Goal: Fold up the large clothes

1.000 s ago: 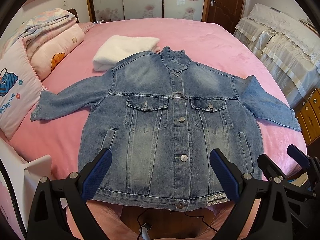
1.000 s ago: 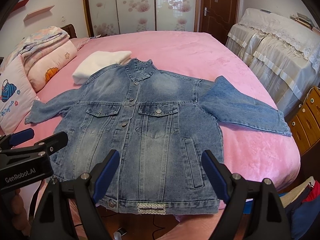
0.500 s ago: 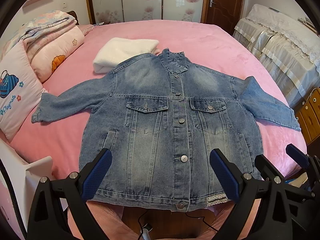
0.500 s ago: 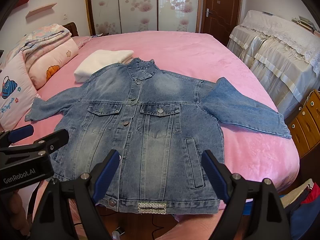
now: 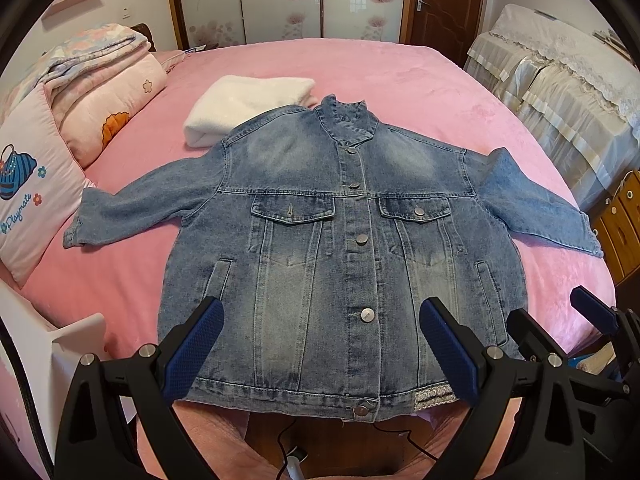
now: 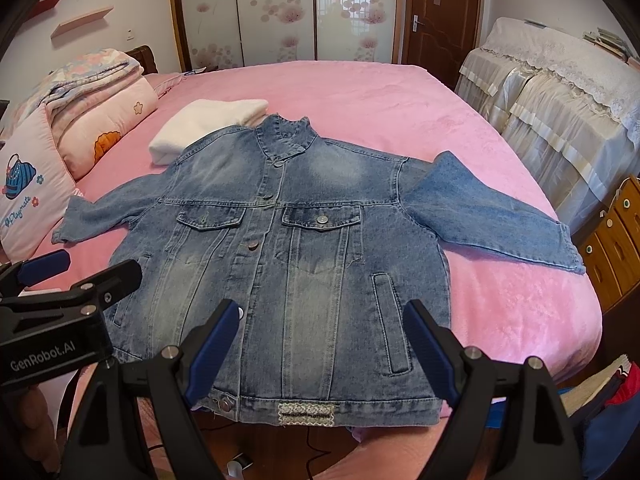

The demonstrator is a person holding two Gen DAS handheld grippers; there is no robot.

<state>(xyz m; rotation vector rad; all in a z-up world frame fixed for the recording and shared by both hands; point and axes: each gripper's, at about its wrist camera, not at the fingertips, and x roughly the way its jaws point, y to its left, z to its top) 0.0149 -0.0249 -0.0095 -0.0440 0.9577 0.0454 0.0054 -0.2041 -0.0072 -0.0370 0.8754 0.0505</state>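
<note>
Both grippers, left [image 5: 320, 354] & right [image 6: 322, 350], spread wide, holding nothing, above denim jacket [image 5: 344, 248] hem. Risk imo: stiff denim, sleeves flop & fold goes crooked.

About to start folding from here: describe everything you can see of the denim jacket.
The denim jacket is faded light blue, lying flat and face up on the pink bed, buttoned down the front with metal buttons. It has a stand collar, two flapped chest pockets, two slit side pockets and a small lace patch at the hem. Both sleeves spread outward. Its hem hangs just over the bed's near edge, and one shoulder overlaps a folded white towel. Both grippers hover open, not touching it.
</note>
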